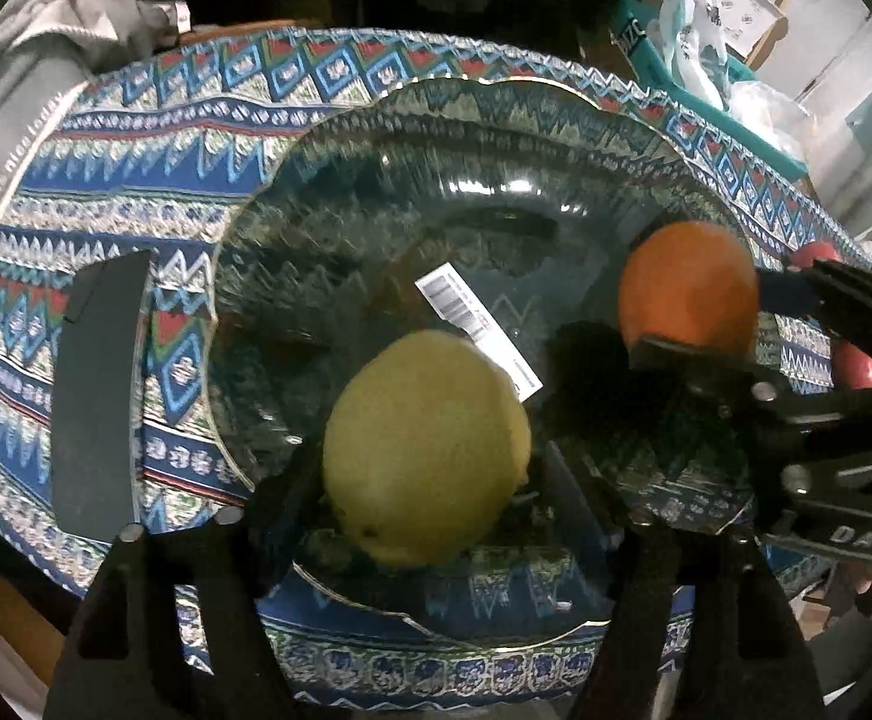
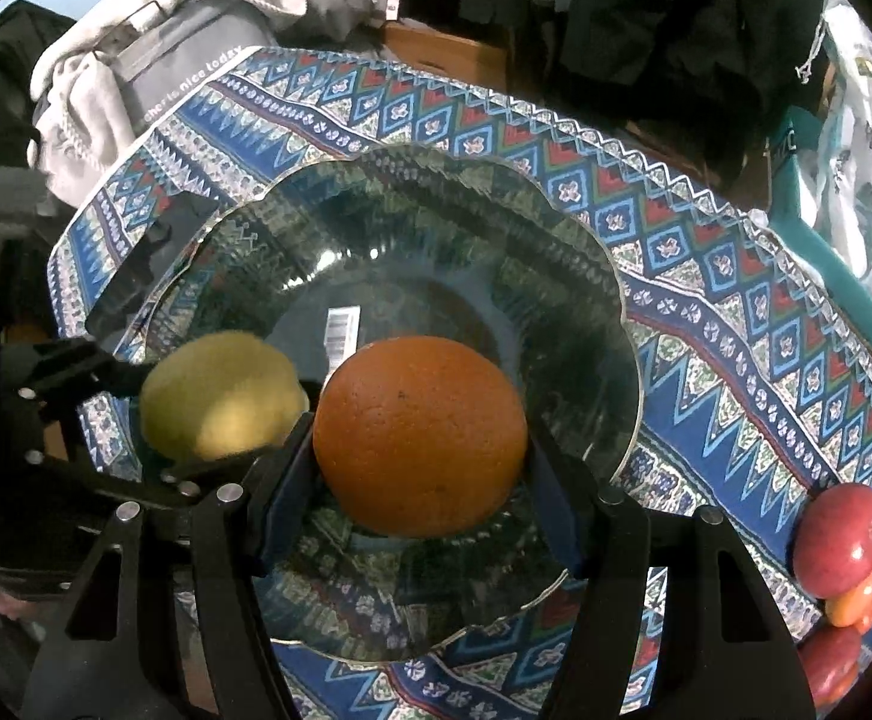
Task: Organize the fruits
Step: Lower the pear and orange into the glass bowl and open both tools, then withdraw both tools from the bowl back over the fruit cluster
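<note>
- Clamped on the orange (image 2: 421, 432), the right gripper (image 2: 421, 456) has its blue pads pressed against both flanks of the fruit, which hangs over the middle of the glass bowl (image 2: 628, 324).
- Next to the orange, towards the bowl's left side, the lemon (image 1: 427, 450) lies on the bowl floor. The left gripper (image 1: 340, 372) is released around it, and the one pad plainly in view stands well clear, out over the bowl's rim.
- My judgement is that the orange should go down until it rests on the glass beside the lemon before the pads let go. A drop could roll it or knock the bowl.
- It looks wise to lift the left gripper straight up, so that it does not nudge the lemon into the orange's landing spot.
- "DAS" is printed in white on the right gripper's body, seen at the bowl's right in the left wrist view.
- A barcode sticker (image 1: 478, 324) sits on the bowl's base; its digits are too small to read.
- Right of the bowl, red apples (image 2: 838, 534) wait on the patterned tablecloth (image 2: 706, 252).
- Beyond the bowl's far left rim, a grey bag (image 2: 196, 54) carries white lettering, perhaps "nice today"; I cannot be sure.
</note>
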### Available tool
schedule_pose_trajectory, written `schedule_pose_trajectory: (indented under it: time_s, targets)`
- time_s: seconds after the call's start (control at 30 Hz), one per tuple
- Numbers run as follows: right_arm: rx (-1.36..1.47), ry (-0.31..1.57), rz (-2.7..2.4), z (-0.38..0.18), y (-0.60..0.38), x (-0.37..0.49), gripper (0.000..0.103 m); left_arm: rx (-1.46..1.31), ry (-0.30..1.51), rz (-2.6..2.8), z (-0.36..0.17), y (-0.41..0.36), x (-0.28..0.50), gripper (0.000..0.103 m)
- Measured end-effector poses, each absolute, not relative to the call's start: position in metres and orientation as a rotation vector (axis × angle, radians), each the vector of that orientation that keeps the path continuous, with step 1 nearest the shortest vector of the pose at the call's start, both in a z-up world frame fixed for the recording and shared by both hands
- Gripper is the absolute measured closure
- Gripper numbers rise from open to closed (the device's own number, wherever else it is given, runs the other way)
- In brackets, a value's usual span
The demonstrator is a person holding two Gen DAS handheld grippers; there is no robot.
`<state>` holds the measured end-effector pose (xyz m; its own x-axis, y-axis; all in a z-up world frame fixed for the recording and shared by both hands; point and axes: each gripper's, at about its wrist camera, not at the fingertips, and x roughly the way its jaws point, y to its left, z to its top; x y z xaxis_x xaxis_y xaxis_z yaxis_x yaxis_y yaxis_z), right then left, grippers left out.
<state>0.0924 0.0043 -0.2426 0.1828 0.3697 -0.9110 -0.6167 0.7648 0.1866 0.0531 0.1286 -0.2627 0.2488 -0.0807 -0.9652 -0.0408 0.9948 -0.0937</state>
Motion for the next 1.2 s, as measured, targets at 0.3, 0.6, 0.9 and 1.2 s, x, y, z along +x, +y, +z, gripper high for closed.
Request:
schedule_pose_trajectory:
  time_s: [0.3, 0.6, 0.9, 1.2]
  targets:
    - [-0.221, 1.192, 0.702, -0.241, 0.000, 0.093, 0.036, -0.093, 1.299, -0.035, -0.251, 0.128, 0.049, 0.024]
    - [-0.152, 1.135, 0.693, -0.211, -0.012, 0.097, 0.036, -0.079, 1.231, -0.060, -0.222, 0.115, 0.047, 0.024]
    - [-0.149, 1.064, 0.599, -0.177, -0.038, 0.093, 0.031, -0.071, 1.176, -0.098, -0.194, 0.095, 0.051, 0.024]
    - [-0.153, 1.019, 0.504, -0.151, -0.079, 0.089, 0.027, -0.031, 1.135, -0.148, -0.172, 0.064, 0.052, 0.024]
